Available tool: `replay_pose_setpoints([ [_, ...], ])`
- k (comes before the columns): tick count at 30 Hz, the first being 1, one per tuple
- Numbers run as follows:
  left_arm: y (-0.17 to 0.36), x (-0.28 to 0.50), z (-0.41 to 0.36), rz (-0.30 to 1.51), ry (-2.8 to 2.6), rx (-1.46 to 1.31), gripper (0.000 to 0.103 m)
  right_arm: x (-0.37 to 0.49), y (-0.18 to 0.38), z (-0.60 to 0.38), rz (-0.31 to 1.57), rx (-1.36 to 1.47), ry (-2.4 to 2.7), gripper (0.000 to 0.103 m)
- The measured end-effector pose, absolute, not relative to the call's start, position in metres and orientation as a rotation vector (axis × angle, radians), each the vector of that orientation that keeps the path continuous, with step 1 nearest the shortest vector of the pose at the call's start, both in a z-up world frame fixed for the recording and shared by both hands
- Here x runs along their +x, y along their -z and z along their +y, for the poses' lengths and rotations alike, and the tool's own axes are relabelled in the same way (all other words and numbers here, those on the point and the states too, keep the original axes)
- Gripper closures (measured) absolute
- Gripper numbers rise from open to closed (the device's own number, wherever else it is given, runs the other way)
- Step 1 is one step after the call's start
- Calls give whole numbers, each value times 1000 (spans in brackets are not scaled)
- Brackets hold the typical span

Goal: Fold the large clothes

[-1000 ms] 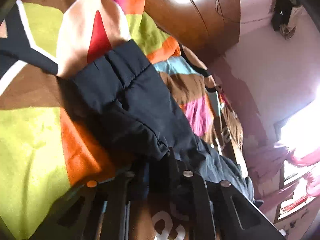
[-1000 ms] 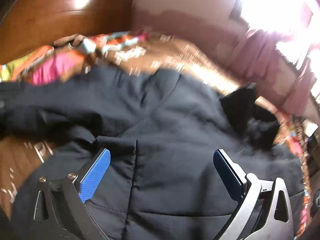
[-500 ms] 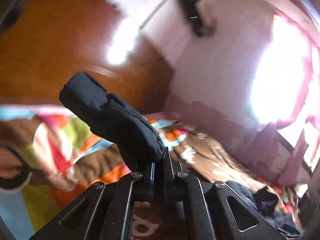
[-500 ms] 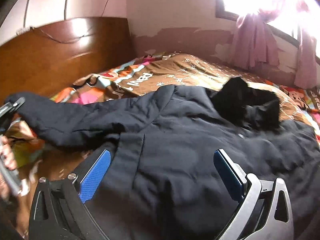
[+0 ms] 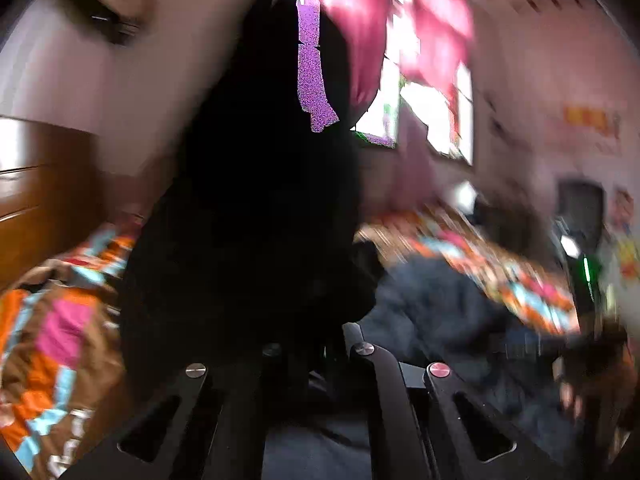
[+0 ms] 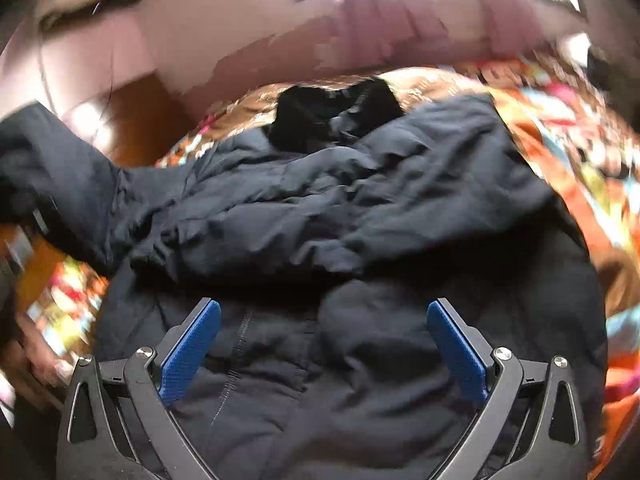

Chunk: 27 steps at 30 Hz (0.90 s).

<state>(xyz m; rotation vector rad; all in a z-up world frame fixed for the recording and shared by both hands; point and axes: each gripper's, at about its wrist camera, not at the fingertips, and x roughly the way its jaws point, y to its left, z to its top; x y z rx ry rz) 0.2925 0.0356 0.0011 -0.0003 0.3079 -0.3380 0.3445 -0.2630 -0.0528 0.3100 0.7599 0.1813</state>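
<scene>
A big, dark navy, puffy winter jacket [image 6: 360,216] is spread out on a bed, on top of a bright patchwork bedspread [image 6: 568,140] of orange, pink, brown and blue. The jacket is used here as the landmark. Its black furry hood [image 6: 332,112] is seen at the far end of the jacket, toward the pink wall and the window with pink curtains [image 5: 384,28].

One sleeve of the jacket [image 5: 256,208] is held up in the air by the left gripper [image 5: 316,344]. The jaws are pinched tight on the dark cloth, which fills much of the left wrist view. In the right wrist view the same sleeve [image 6: 52,172] is seen lifted at the left side of the jacket, above the bedspread. The picture is blurry, so the cuff cannot be made out clearly.

The right gripper [image 6: 324,344] is held just above the near part of the jacket. Its two blue pads [image 6: 188,352] are spread wide apart, and nothing is caught between them. Only loose, wrinkled cloth is seen under it.

The fold looks to be only just begun. One sleeve is raised, most likely to be laid across the body of the jacket. The other sleeve looks to lie bunched across the chest. The body is not yet folded in half, the cloth is not smoothed, and the hood is not tucked in. Most of the job is thought to be left.
</scene>
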Motion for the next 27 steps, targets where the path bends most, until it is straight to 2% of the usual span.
replay_pose_setpoints([
  [5,47,309,-18,503,348,212,97,356,69,-288,807,533,-255,2],
  [15,86,327,-35,711,343,290,97,383,128,-257,950,982,-439,2],
  [22,88,320,-44,703,323,369,97,379,144,-232,957,980,-388,2],
  [23,88,319,-45,703,323,375,96,379,143,-229,967,956,-376,6],
  [24,87,317,-45,707,325,383,96,380,142,-223,987,911,-347,21],
  [25,87,321,-48,707,328,389,96,380,141,-219,998,896,-344,31],
  [27,83,312,-47,707,346,413,93,382,143,-218,1025,913,-364,67],
])
